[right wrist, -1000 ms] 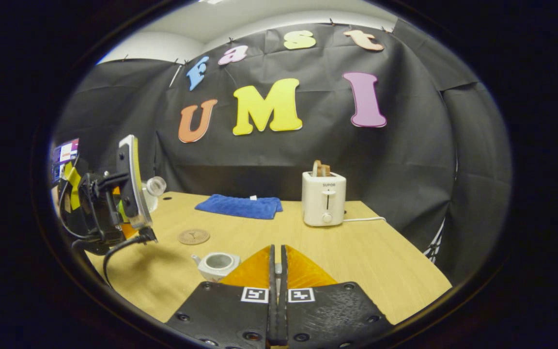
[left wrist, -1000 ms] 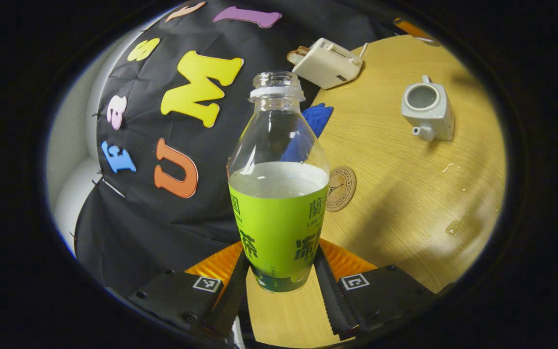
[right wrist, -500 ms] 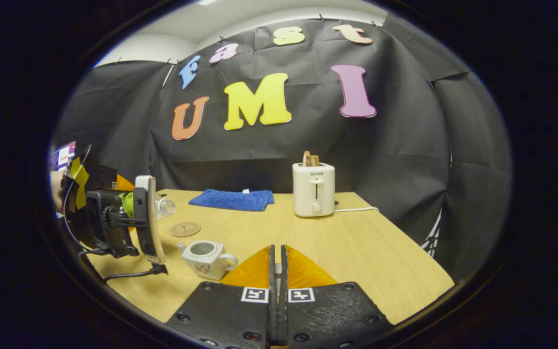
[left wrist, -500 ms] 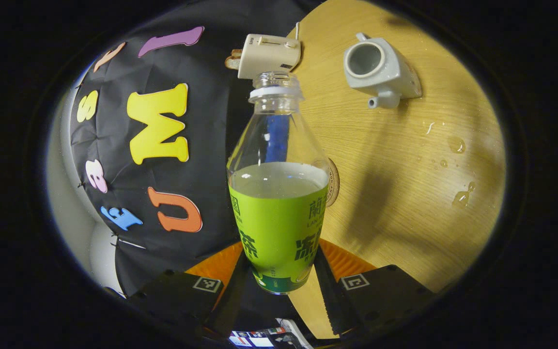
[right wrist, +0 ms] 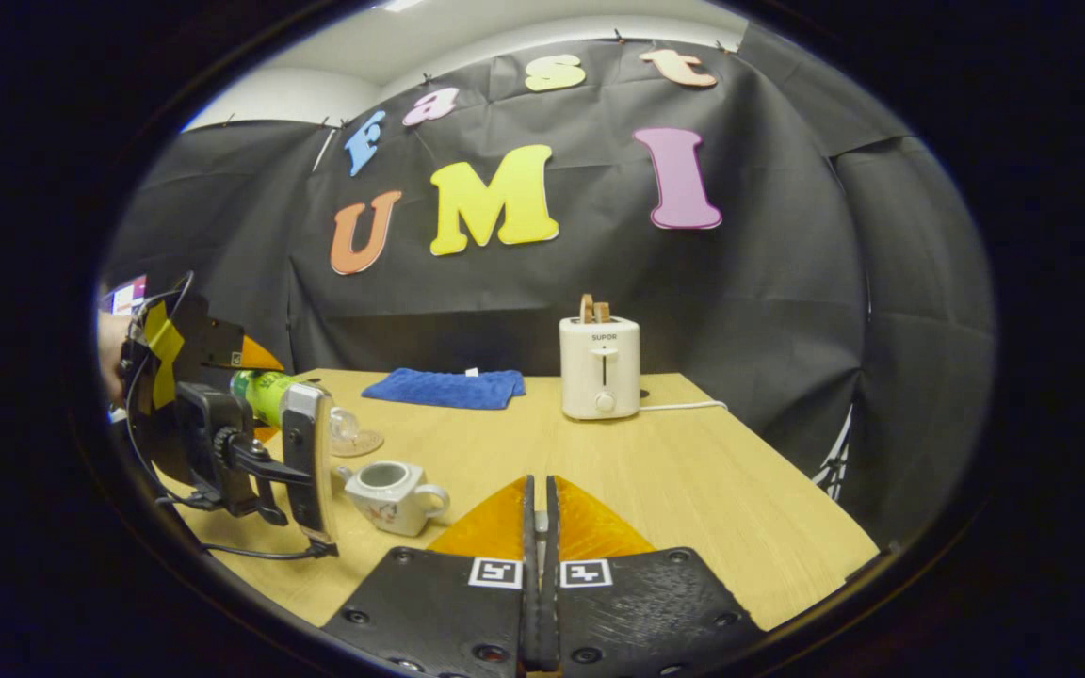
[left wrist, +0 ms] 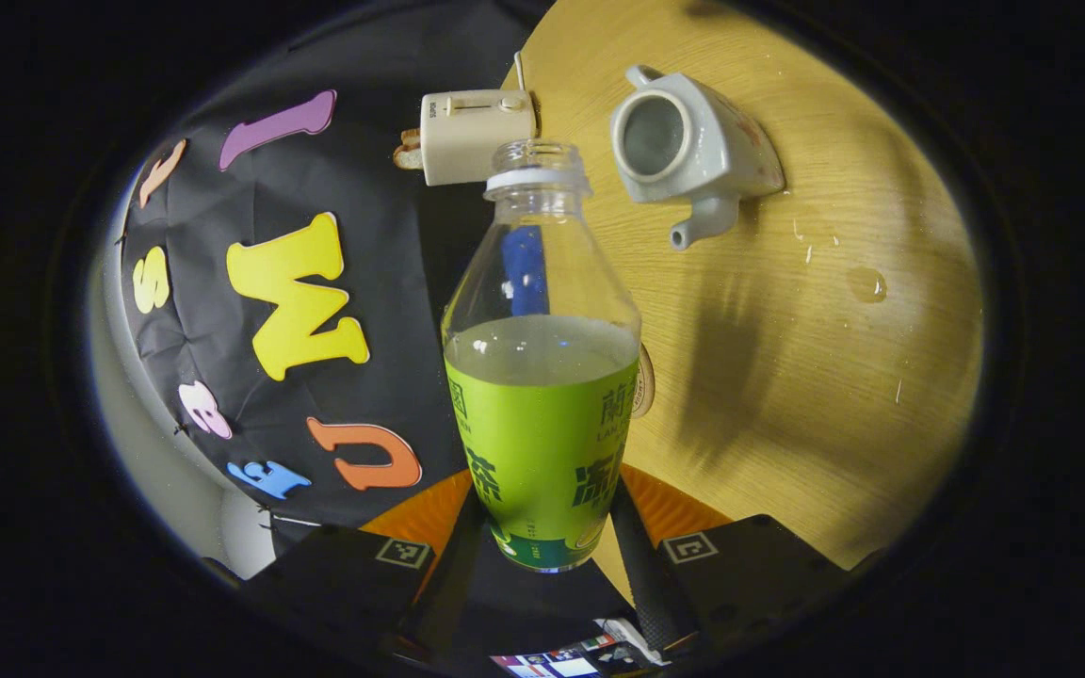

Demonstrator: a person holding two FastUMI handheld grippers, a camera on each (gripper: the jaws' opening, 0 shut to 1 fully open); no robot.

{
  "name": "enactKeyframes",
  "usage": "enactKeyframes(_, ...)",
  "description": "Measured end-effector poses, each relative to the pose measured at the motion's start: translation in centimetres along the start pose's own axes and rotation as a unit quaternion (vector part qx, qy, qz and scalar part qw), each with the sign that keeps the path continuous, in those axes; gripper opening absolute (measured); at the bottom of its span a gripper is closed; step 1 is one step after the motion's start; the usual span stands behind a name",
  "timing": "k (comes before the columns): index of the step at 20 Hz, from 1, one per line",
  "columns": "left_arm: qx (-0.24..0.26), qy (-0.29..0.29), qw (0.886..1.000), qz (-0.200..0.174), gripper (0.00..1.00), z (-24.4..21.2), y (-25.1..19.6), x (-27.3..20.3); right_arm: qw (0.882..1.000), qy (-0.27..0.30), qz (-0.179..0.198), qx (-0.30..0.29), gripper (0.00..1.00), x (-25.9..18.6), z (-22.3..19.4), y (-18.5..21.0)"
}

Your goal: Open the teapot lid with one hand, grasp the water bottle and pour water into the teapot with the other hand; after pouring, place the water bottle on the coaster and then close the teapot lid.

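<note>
A light wooden table [right wrist: 693, 490] carries an open teapot [right wrist: 390, 494] at nine o'clock, a round coaster [right wrist: 361, 441] just behind it, a folded blue cloth [right wrist: 444, 387] at eleven, and a white toaster [right wrist: 600, 379] at twelve.

Here's the left gripper [left wrist: 542, 556] up close in its own view: two dark, matte blocks sit behind the fingers, each carrying a small square black-and-white marker on its top corner nearest the gap, with orange ribbed wedges running forward from the blocks, and the inner face of the finger [left wrist: 641, 574] is finely serrated. In the right gripper view, the right gripper [right wrist: 540, 565] has the same build: black textured blocks, round screw heads along their rear edges, one square marker either side of the finger line, orange wedges tapering ahead. Farther off in that view, the left gripper's body is black, with yellow tape, a looping black cable and a pale upright plate.
</note>
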State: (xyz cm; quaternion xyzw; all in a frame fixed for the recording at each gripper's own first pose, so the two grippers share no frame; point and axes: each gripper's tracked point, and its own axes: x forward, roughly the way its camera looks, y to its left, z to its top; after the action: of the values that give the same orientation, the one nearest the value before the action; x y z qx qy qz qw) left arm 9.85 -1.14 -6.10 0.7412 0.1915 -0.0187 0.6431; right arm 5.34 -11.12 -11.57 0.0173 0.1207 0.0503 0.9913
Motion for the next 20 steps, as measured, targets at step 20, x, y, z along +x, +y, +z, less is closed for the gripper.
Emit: enactKeyframes(20, 0.140, 0.022, 0.989, 0.040, 0.74, 1.4, 2.1, -0.2, 1.000, -0.010, 0.002, 0.005, 0.00, -0.7, 0.2, -0.5)
